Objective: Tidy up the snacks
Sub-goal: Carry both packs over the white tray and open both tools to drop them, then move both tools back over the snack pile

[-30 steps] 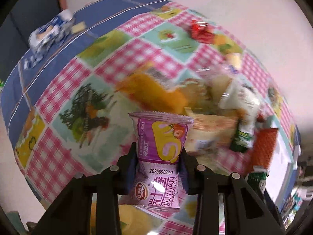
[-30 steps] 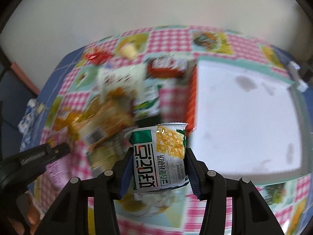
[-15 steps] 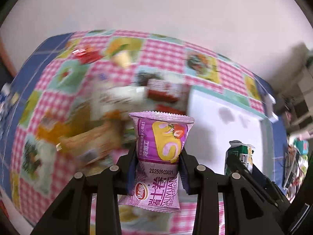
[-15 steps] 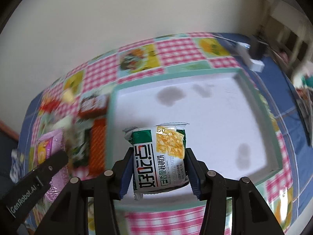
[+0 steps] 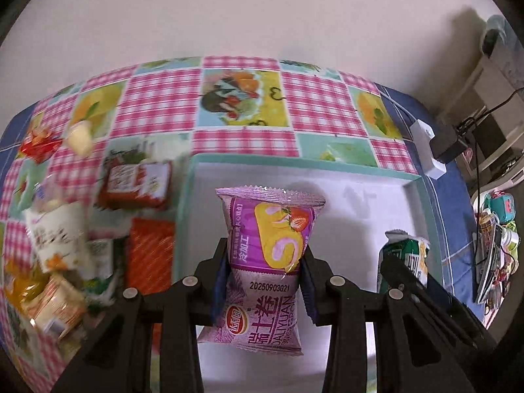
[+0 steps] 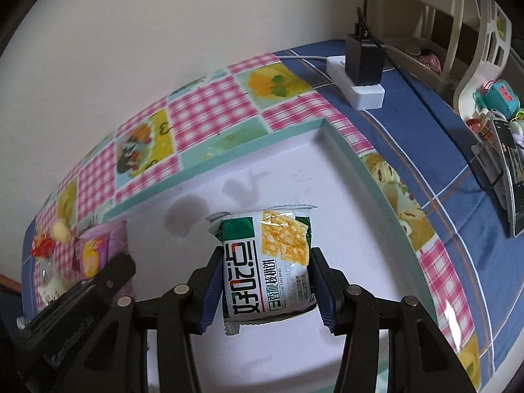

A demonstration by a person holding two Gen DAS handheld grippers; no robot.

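Purple snack packet (image 5: 266,262) pinched upright in the left gripper (image 5: 263,281), over the white tray (image 5: 413,187) near its left rim. Green cracker packet (image 6: 266,268) clamped in the right gripper (image 6: 267,291), nearer the tray's middle. Long axes along the fingers.

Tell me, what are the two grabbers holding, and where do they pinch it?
The left gripper pinches a purple snack packet across its middle. The right gripper pinches a green-and-white cracker packet by its side edges.
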